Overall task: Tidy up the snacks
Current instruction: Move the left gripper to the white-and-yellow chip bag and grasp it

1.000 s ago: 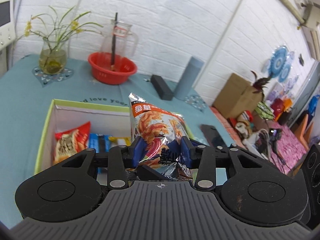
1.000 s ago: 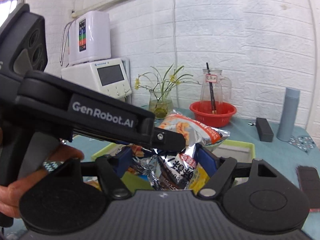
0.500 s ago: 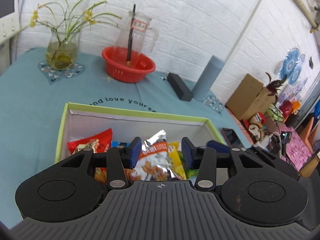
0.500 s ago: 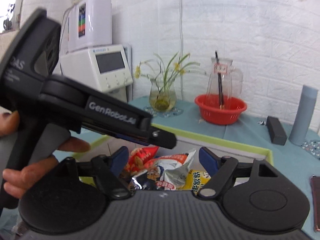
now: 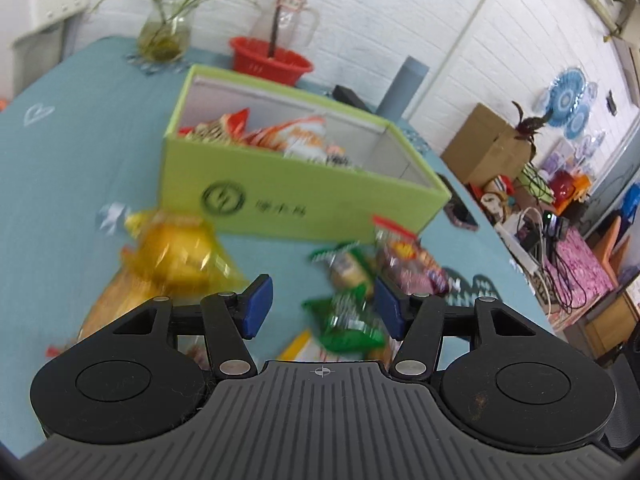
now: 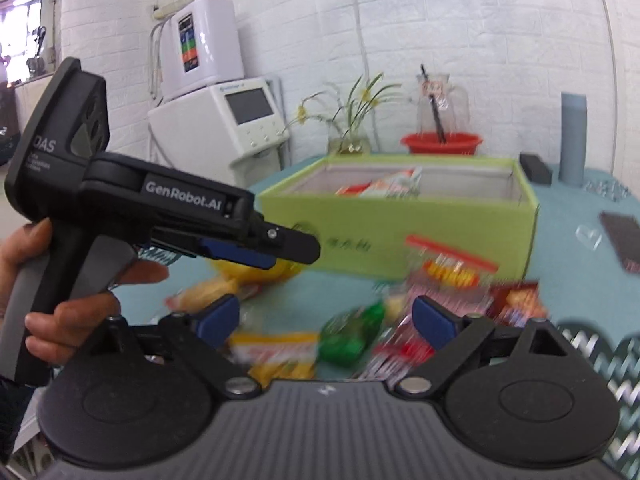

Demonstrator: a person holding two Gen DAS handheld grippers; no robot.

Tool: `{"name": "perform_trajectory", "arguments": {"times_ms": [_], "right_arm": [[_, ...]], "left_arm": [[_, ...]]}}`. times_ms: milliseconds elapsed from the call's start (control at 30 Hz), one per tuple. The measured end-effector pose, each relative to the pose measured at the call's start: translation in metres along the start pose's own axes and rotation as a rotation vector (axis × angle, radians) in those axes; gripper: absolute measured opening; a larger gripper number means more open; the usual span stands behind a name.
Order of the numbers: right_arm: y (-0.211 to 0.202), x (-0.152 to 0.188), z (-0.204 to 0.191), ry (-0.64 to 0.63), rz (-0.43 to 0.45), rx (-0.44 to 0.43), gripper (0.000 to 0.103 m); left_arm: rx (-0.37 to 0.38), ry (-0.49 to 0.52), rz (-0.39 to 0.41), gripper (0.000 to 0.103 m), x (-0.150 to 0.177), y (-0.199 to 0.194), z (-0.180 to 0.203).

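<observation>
A lime-green box point(image 5: 304, 196) stands on the teal tablecloth with several red and orange snack bags point(image 5: 296, 136) inside. In front of it lie loose snacks: a yellow bag point(image 5: 176, 252), a green packet point(image 5: 348, 320) and a red packet point(image 5: 408, 260). My left gripper point(image 5: 322, 306) hovers over them, its jaws opening with nothing gripped. The right wrist view shows the same box point(image 6: 400, 232), green packet point(image 6: 352, 336) and a yellow packet point(image 6: 276, 352) below my right gripper point(image 6: 326, 320), whose jaws are opening wide and hold nothing. A hand carries the left gripper point(image 6: 296, 248) at the left.
Behind the box stand a red basin point(image 5: 272, 60), a vase of flowers point(image 5: 164, 36), a grey cylinder point(image 5: 404, 88) and a black case point(image 5: 348, 96). A phone point(image 5: 460, 212) lies near the right table edge. A white appliance point(image 6: 216, 120) sits at the far left.
Both grippers let go of their snack bags into the box, then drew back and down to the loose snacks in front of it. Both pairs of jaws stand wider.
</observation>
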State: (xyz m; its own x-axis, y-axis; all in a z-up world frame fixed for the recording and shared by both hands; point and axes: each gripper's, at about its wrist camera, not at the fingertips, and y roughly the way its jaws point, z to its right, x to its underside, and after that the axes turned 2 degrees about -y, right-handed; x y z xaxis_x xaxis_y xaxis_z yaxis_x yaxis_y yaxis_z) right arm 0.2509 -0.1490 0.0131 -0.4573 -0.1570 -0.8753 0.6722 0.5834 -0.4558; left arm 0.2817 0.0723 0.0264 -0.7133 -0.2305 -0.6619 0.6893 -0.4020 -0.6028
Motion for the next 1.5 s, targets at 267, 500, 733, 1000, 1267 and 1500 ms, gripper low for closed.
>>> {"name": "perform_trajectory", "arguments": {"times_ms": [267,500,733,1000,1267,1500], "right_arm": [[0.022,0.012,-0.023,-0.022,-0.066,-0.003,0.081],[0.045,0.018,-0.023,-0.027,-0.131,0.006,0.077],[0.027,0.03,-0.02,-0.004,-0.146,0.021,0.064],[0.011,0.037,-0.014,0.049,-0.121,0.028,0.07],[0.014,0.039,-0.007,0.107,-0.117,-0.046,0.093],[0.015,0.036,-0.013,0.086,-0.135,0.002,0.089]], "left_arm": [[0.066,-0.069,-0.047,0.033,0.03,-0.023,-0.012],[0.043,-0.051,-0.114,0.025,0.041,0.001,-0.005],[0.047,-0.007,-0.151,0.019,0.054,0.01,0.008],[0.021,0.019,-0.159,0.037,0.056,0.013,0.021],[-0.027,0.046,-0.136,0.045,0.057,0.012,0.025],[0.016,0.006,-0.148,0.041,0.055,0.011,0.013]]}}
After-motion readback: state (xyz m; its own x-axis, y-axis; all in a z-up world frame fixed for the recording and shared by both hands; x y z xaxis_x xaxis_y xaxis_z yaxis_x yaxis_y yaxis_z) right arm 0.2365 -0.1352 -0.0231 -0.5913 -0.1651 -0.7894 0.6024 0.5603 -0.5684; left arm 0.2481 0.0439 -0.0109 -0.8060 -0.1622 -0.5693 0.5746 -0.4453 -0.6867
